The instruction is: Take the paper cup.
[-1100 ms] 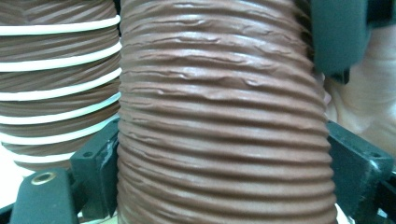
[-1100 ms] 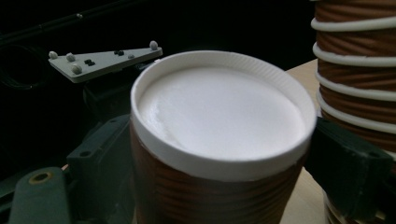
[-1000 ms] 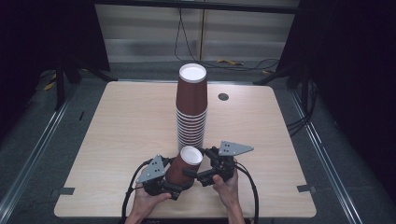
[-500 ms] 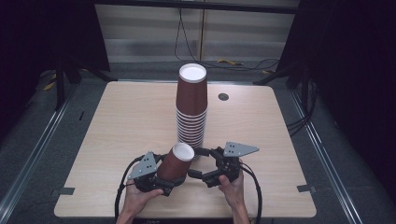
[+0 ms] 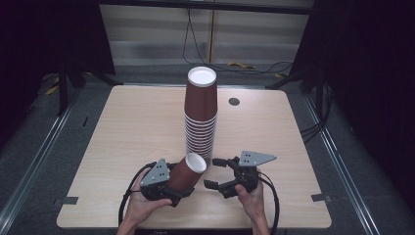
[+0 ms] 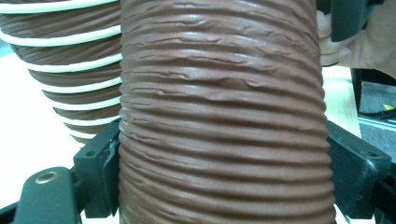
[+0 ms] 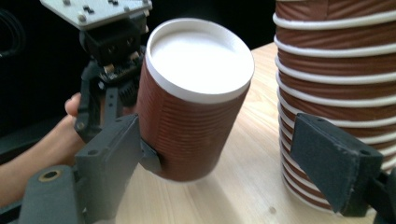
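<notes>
A brown ribbed paper cup [image 5: 188, 171] lies tilted near the table's front edge, its white end pointing up and to the right. My left gripper [image 5: 182, 182] has just been closing and is shut on it. In the left gripper view the pads [image 6: 105, 168] press both sides of the cup [image 6: 219, 116]. My right gripper [image 5: 211, 172] stands open just right of the cup. In the right gripper view the cup [image 7: 196, 93] sits by the left jaw. A tall stack of upside-down brown cups [image 5: 200, 117] rises right behind both grippers.
The light wooden table [image 5: 132, 127] has a small dark round insert [image 5: 234, 101] at the back right. Dark floor, rails and cables surround the table. The stack [image 7: 336, 60] stands close beside my right gripper's right jaw.
The cup and my left gripper have shifted slightly left and the cup leans over more. The gap between the cup and my right gripper has widened a little.
</notes>
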Available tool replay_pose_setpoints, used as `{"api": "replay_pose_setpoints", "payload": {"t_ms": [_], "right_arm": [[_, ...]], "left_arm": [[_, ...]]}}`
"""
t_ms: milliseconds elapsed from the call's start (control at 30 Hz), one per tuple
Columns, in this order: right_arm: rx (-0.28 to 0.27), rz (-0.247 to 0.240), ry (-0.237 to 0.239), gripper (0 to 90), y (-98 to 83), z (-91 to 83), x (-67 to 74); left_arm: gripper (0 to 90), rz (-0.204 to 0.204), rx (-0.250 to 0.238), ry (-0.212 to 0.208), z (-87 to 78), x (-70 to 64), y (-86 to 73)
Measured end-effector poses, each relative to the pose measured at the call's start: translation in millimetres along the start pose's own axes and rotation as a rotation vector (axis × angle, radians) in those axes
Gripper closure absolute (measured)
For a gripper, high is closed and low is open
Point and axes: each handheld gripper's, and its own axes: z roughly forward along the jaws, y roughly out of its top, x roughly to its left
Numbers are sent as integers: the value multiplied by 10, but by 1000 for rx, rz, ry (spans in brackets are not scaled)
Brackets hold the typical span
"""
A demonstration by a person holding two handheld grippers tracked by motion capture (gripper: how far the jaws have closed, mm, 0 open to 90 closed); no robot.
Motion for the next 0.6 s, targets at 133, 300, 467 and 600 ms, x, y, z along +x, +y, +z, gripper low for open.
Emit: {"api": "replay_pose_setpoints", "payload": {"t_ms": [133,300,467,600], "right_arm": [[37,-12,-3,148,-7,-19,-9],[96,-30,-22,136,1,-23,-5],[125,-56,-32,156,10,-27,-1],[172,-71,-30,166,9,-15,-4]], "left_arm": [[148,12,22,-6,3,13,42],[148,30,66,-10,8,26,58],[147,48,91,-20,13,32,93],[145,69,123,-9,21,41,131]]}}
